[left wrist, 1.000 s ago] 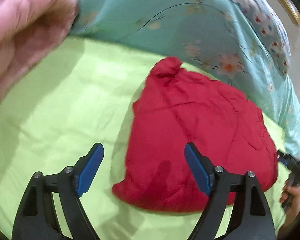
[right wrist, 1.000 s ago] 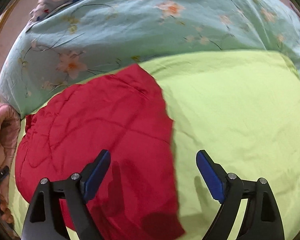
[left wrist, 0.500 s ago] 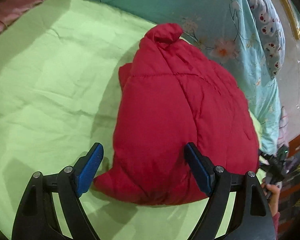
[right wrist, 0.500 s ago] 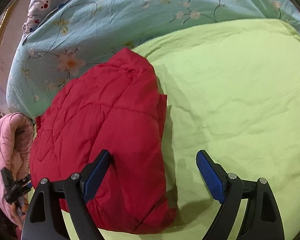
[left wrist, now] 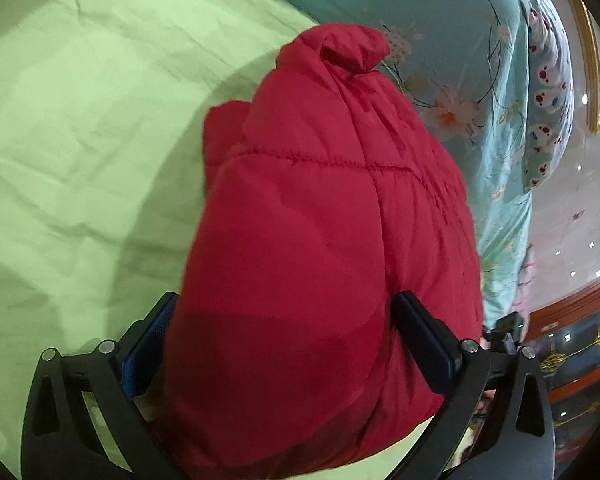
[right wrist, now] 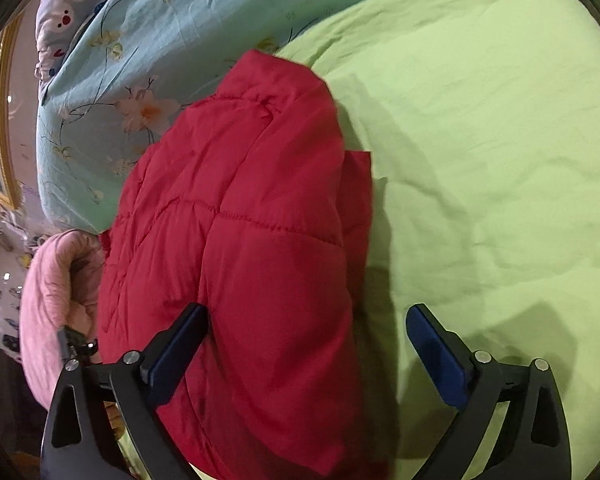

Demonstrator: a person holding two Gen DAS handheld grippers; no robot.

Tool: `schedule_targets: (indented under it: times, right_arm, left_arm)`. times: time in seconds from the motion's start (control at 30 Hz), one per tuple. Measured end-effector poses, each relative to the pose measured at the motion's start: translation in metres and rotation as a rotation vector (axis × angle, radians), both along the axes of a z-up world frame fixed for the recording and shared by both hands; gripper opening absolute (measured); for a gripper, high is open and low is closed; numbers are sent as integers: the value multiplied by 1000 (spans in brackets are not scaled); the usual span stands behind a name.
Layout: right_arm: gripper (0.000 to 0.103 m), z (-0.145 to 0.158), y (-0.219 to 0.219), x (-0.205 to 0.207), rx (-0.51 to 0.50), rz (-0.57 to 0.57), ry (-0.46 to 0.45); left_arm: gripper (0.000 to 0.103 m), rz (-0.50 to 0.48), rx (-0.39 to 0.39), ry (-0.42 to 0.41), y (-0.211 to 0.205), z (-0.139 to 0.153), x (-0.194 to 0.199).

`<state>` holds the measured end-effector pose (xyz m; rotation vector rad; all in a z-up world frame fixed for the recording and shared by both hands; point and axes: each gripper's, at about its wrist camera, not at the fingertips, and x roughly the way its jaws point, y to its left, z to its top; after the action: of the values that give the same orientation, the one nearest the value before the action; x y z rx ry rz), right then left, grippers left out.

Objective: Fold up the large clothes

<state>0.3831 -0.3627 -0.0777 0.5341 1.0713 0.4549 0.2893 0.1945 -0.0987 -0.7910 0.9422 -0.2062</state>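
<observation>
My left gripper (left wrist: 284,344) and right gripper (right wrist: 306,356) both have jaws spread around the red jacket (left wrist: 324,240) on the bed (left wrist: 80,140); puffy padding may spring open if pinched shallow.

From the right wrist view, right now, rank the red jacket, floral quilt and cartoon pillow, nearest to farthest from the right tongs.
1. Red jacket: bulging between the open right tongs, against the left finger.
2. Floral quilt: behind the jacket, up and left.
3. Cartoon pillow: farthest, at the top-left corner beyond the quilt.
</observation>
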Motion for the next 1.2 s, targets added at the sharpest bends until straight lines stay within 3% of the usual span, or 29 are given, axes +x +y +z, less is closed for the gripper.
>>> schedule_targets:
  times: [0.2,0.27,0.37,0.47,0.53,0.67,0.93,1.2]
  right_arm:
    - [103,-5,14,13,52,50,21]
    - [101,-7,22,16,66,80,31]
    - [92,-6,34,17,56,100,27]
    - [75,-1,37,14,65,103,11]
    - [62,3,35,11,82,105,6]
    - [53,13,38,4,74,106,-5]
    - [43,34,38,-19,62,125,-19]
    - [42,37,28,-80,71,154,-21]
  left_arm:
    - [103,-9,17,-43,-16,3,9]
    - [98,-8,26,-55,-19,6,11]
    - [81,-22,40,-81,-20,11,9]
    - [66,-43,66,-111,-24,20,5]
    - [60,-48,84,-126,-27,25,3]
    - [51,-46,99,-149,-29,35,-2]
    - [46,-74,125,-187,-36,56,-39]
    - [46,-97,109,-182,-41,58,-99]
